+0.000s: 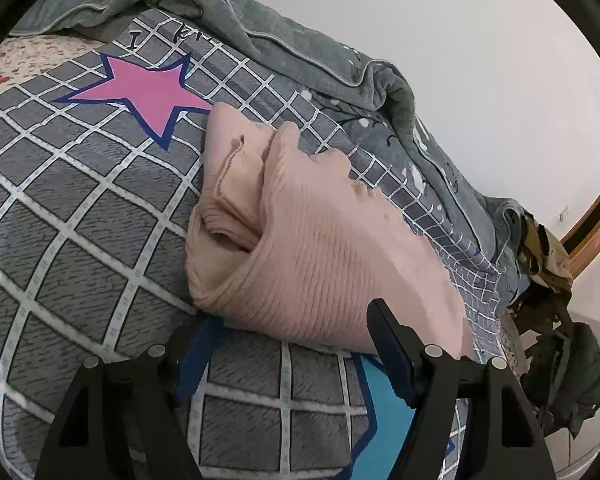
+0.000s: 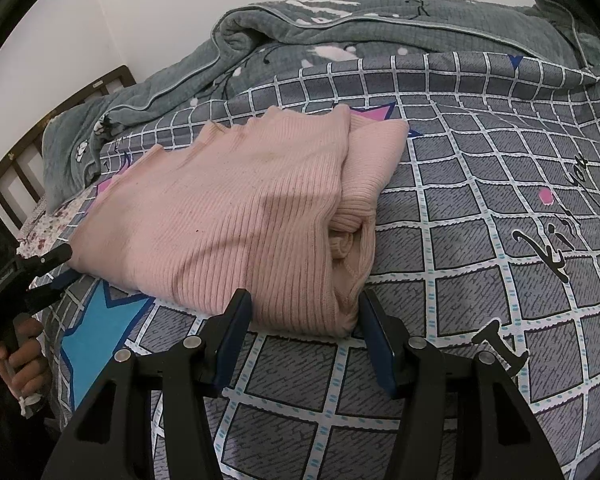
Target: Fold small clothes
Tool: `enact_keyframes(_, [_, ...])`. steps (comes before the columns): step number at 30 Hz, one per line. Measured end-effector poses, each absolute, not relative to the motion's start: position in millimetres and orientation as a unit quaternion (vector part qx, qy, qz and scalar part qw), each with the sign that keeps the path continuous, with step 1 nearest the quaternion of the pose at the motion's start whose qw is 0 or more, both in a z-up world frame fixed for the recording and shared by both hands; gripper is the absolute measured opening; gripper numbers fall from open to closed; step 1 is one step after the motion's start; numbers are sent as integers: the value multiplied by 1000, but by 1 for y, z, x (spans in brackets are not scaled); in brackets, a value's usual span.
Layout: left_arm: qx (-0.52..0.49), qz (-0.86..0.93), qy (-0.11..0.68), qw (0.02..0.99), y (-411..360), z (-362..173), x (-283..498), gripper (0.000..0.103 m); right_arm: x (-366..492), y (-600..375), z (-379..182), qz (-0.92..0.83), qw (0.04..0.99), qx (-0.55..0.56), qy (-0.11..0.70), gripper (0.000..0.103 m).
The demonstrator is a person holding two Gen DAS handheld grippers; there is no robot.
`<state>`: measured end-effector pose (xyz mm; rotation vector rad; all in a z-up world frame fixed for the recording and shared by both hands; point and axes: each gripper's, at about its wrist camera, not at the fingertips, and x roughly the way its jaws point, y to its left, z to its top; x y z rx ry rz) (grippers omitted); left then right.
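Both claws, left claw (image 1: 296, 344) and right claw (image 2: 304, 320), are standing spread, pinching nothing; the folded pink ribbed sweater (image 2: 236, 216) is looking soft and light, best gripped at its thick near edge.

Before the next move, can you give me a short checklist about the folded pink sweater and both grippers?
1. Pink sweater folded into a compact bundle: ok.
2. Sweater lies fully on the grid blanket: ok.
3. Left gripper open, nothing clamped: ok.
4. Right gripper open at the sweater's near edge, not pressing it: ok.
5. Loose inner fold at the bundle's end tucked flat: not ok.
6. Far edge aligned: cannot tell.
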<state>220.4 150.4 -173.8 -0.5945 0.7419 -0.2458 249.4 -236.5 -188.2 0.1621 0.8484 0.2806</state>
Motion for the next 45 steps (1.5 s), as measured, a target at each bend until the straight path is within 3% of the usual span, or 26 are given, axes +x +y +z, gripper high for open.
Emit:
enact_keyframes(5, [-303,-94,350,881,156,-174,230,69,249,-237,-188,138,898,80,410,55])
enact_keyframes(8, [-293,-50,354,887,159,-175,231,55,249,-237,-188,138,898,80,410,55])
enact_keyframes(9, [-286,-40,355,889,160,-176,231,45,249,-236,-188,138,898,79,411,55])
enact_keyframes(11, [-279,-30,353,893,160,-176,232,43,249,-236,-188,137,898,77,411,55])
enact_keyframes(16, [-285,-33,352,891,163,-178,234,20,251,-233,-190,135,898,68,413,55])
enact_keyframes(39, [-297,-53,359,884,166,-180,233,21,272,-247,-193,124,891,123,419,51])
enact_keyframes(40, [-295,-53,358,884,165,-180,233,19,273,-248,-193,126,890,127,419,47])
enact_keyframes(43, [-292,-53,354,887,164,-178,233,14,273,-254,-195,131,885,153,419,17])
enact_keyframes(45, [-305,-55,349,884,165,-177,232,13,273,-260,-196,138,881,183,414,12])
